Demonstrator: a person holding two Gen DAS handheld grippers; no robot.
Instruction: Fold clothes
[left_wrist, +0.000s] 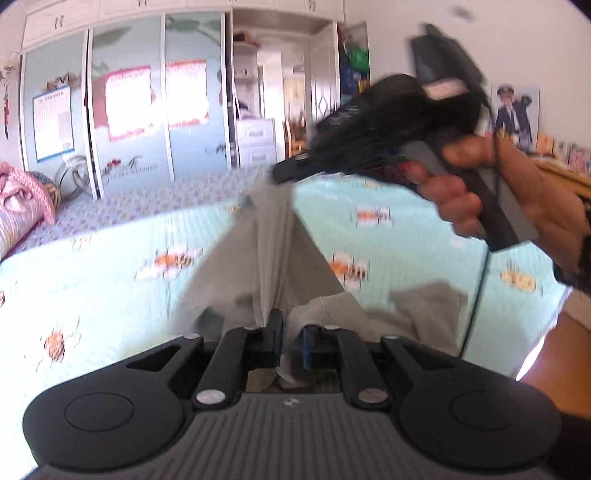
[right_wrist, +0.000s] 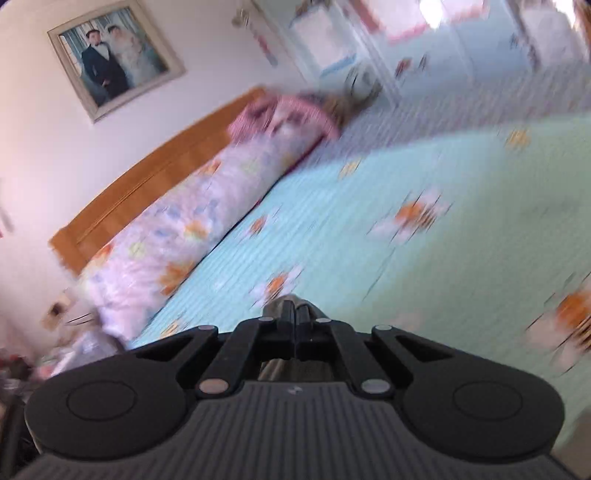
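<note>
A grey garment (left_wrist: 266, 258) stretches taut from the left gripper (left_wrist: 290, 334), clamped on its near edge at lower centre, up to the right gripper (left_wrist: 284, 173), closed on its far end at centre. It hangs above the bed's mint flowered quilt (left_wrist: 110, 266). A mirrored wardrobe (left_wrist: 129, 110) fills the upper left; a rolled floral duvet (right_wrist: 177, 236) lies against the wooden headboard (right_wrist: 147, 184).

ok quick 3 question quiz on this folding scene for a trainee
1. True or false: the grey garment lies flat and untouched on the bedspread.
2. Which grips it? A) left gripper only B) right gripper only C) both
3. Fill in: the wooden headboard stands behind a long floral ____.

Key: 1 false, it is stretched between both grippers; 2 C, both sets of jaws are shut on the cloth; 3 pillow.
</note>
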